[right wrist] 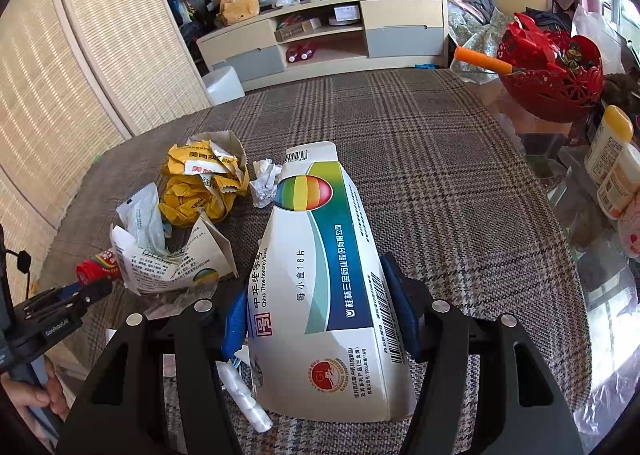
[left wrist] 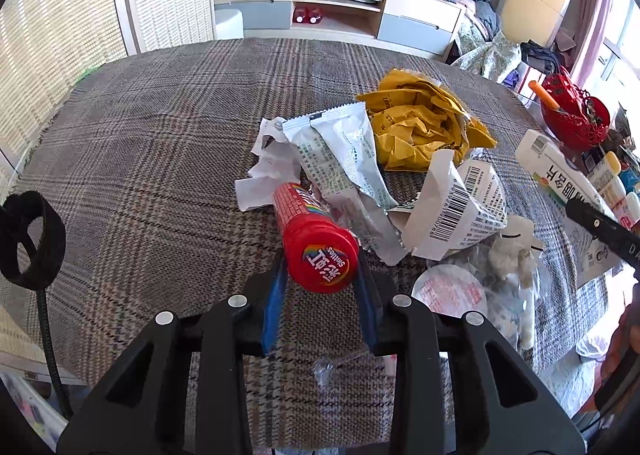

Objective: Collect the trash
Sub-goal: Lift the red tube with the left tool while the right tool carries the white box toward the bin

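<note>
My left gripper [left wrist: 320, 279] is shut on a red candy tube [left wrist: 316, 231], its blue pads pressing both sides of the capped end just above the plaid tablecloth [left wrist: 160, 175]. Behind the tube lies a trash pile: silver-white sachet wrappers [left wrist: 340, 151], a crumpled yellow wrapper [left wrist: 420, 123], a torn barcode carton [left wrist: 452, 207] and white paper scraps [left wrist: 264, 175]. In the right wrist view my right gripper [right wrist: 320, 315] is shut on a white medicine box [right wrist: 316, 239] with a rainbow oval, held lengthwise. The left gripper [right wrist: 86, 291] and the tube [right wrist: 94, 265] show at that view's left edge.
A red openwork bowl [right wrist: 552, 71] with an orange-handled tool stands at the table's far right, with small bottles [right wrist: 608, 147] beside it. Clear plastic and tissue [left wrist: 508, 255] lie near the front right. A TV cabinet [right wrist: 320, 35] stands beyond the table. A hand [right wrist: 36, 395] grips the left tool.
</note>
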